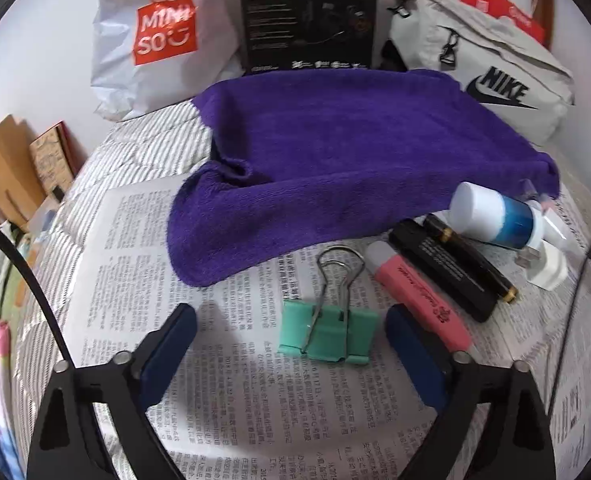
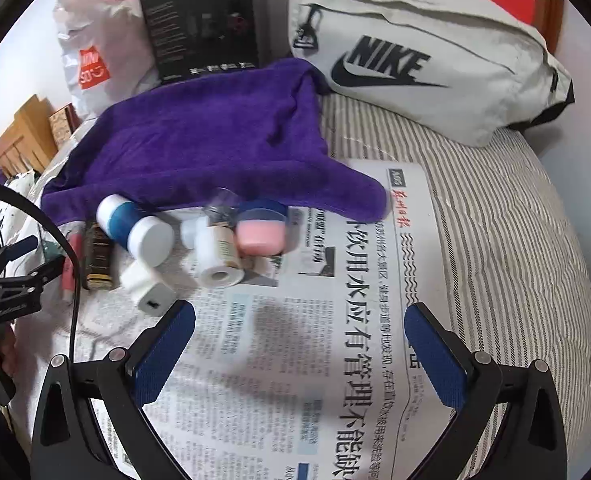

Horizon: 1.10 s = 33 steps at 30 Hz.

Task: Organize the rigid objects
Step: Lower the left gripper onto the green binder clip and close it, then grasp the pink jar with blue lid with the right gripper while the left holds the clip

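In the left wrist view my left gripper (image 1: 291, 330) is open, its blue pads on either side of a green binder clip (image 1: 329, 330) lying on newspaper (image 1: 135, 248). Right of it lie a pink highlighter (image 1: 419, 300), a black tube (image 1: 443, 268) and a blue-and-white bottle (image 1: 495, 214). In the right wrist view my right gripper (image 2: 299, 330) is open and empty over the newspaper (image 2: 315, 360). Ahead of it lie the blue-and-white bottle (image 2: 133, 228), a white charger (image 2: 149, 290), a small white bottle (image 2: 219, 258) and a pink jar (image 2: 261, 228).
A purple towel (image 1: 335, 148) is draped behind the objects, also seen in the right wrist view (image 2: 199, 148). A grey Nike bag (image 2: 419, 60), a black box (image 1: 309, 16) and a white Miniso bag (image 1: 151, 40) stand against the wall. Striped bedding (image 2: 515, 240) lies underneath.
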### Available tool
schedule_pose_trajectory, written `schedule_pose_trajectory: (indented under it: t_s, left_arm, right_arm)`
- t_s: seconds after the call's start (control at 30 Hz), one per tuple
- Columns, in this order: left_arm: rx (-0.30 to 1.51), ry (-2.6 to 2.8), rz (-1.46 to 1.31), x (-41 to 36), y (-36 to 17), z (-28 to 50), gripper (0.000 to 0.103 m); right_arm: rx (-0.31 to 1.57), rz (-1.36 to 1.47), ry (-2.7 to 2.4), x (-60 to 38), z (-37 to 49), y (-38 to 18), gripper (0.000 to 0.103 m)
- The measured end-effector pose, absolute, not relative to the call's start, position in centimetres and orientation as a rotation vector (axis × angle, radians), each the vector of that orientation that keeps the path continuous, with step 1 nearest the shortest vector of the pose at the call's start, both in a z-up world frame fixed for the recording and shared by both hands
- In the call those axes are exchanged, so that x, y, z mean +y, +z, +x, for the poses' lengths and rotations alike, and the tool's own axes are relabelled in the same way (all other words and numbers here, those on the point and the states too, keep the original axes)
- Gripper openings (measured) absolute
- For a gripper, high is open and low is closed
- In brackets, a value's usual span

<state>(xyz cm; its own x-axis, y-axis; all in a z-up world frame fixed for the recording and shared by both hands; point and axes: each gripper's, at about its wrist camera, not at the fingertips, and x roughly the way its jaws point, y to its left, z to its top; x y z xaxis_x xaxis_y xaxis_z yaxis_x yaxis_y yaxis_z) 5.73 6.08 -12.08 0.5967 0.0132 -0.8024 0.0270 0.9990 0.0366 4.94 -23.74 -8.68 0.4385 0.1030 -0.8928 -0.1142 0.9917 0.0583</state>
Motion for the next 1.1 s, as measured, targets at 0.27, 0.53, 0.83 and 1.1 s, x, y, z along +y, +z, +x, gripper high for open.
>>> schedule_pose_trajectory:
  t_s: [0.27,0.53,0.83,1.1]
  left_arm:
    - [0.905,-0.125,0.066,6.1,-11.8,5.2,0.055]
    - [0.908,-0.148,0.027,6.4,-11.6,5.0,0.039]
    - [0.912,-0.122,0.038,6.1,-11.8,5.1,0.039]
    - [0.916,-0.119,0.043,6.1,-11.8,5.1,0.04]
  right_arm:
    - [1.138,-0.019,0.109,-24.2,5.4,-9.4,0.103]
    - [1.112,-0.012,0.132,-23.6,5.9,-8.8,0.103]
    - [1.065,0.008,0.152,-23.1,9.1,-8.8,0.1]
    - [1.114,-0.02,0.198,-22.4,10.7,-11.0,0.081]
